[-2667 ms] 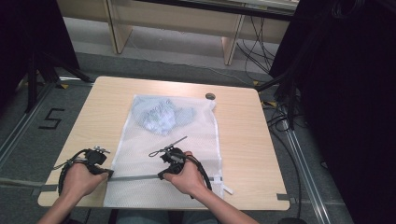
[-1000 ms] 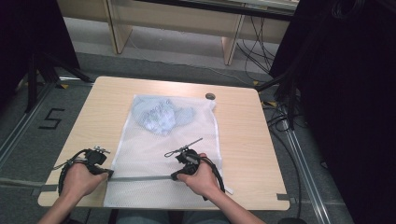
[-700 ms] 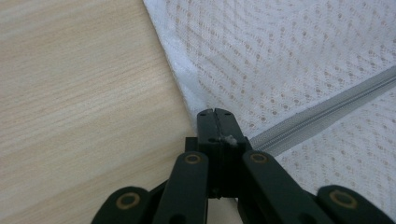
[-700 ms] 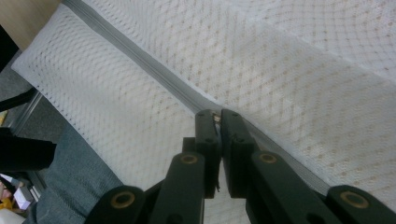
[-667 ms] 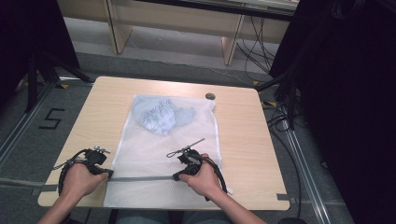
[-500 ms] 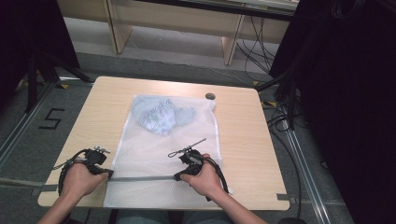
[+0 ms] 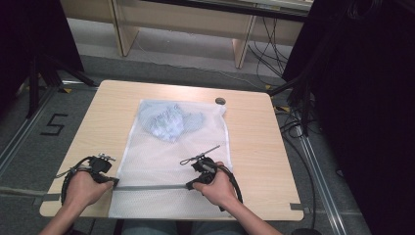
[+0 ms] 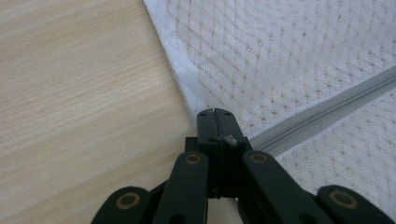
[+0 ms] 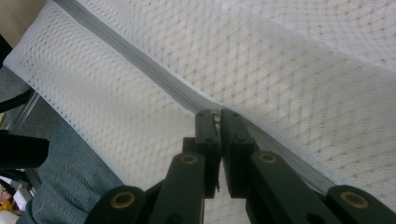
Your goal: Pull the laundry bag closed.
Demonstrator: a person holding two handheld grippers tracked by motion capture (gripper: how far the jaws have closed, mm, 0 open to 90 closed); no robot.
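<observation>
Here we see a white mesh laundry bag (image 7: 169,156) lying flat on the wooden worktop (image 7: 254,142), with its near end hanging slightly over the edge nearest us. A bluish bundle of cloth (image 7: 169,121) sits inside the bag at its far end. A grey zipper (image 7: 151,187) runs across the bag near our edge. Our left tool (image 7: 114,182) is closed, its tips pinching the bag's left hem where the zipper ends; in the left gripper view the jaws meet tightly on the fabric (image 8: 215,122). Our right tool (image 7: 190,185) grips the zipper farther along, and in the right gripper view its jaws are nearly together around a small metal piece, likely the zipper pull (image 9: 216,117).
</observation>
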